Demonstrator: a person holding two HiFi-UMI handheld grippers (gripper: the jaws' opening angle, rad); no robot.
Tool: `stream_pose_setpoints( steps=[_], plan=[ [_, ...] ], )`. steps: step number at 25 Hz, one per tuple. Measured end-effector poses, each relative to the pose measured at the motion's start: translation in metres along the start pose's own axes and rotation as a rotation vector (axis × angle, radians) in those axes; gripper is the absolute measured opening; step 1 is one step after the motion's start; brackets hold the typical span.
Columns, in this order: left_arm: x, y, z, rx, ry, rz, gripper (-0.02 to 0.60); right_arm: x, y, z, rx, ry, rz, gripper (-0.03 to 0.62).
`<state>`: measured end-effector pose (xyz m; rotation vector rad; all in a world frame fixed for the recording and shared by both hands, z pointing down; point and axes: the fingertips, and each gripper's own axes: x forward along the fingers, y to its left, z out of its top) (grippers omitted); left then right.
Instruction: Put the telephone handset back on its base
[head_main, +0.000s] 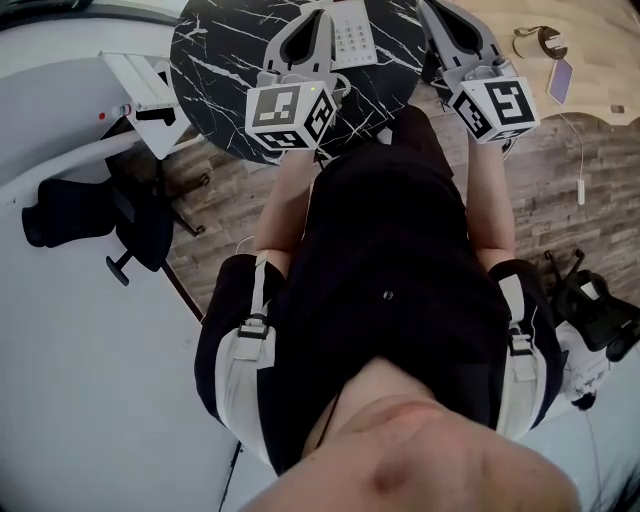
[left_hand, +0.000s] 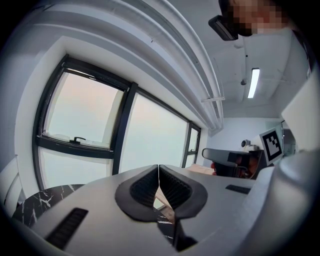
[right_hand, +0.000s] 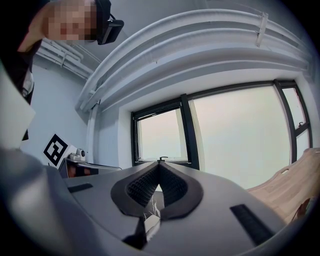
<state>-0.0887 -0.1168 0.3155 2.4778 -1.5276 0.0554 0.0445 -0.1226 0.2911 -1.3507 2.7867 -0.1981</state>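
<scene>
We hold both tools tilted upward above the black marble surface (head_main: 220, 60). The left tool (left_hand: 158, 176) and right tool (right_hand: 159, 172) are each pressed together, pinching nothing. The white telephone (head_main: 350, 35) lies on the surface between them.

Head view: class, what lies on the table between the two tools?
A white telephone with its keypad showing lies on the black marble table, between the left tool and the right tool. Only the head view shows this.
</scene>
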Motion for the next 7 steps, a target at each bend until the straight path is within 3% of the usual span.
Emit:
stream_pose_setpoints(
  steps=[7],
  plan=[
    [-0.0045,0.0007,-0.0005,-0.001,-0.001,0.006,0.019,-0.0031,0.0002,-0.0025,0.002,0.007,-0.010,0.029]
  ],
)
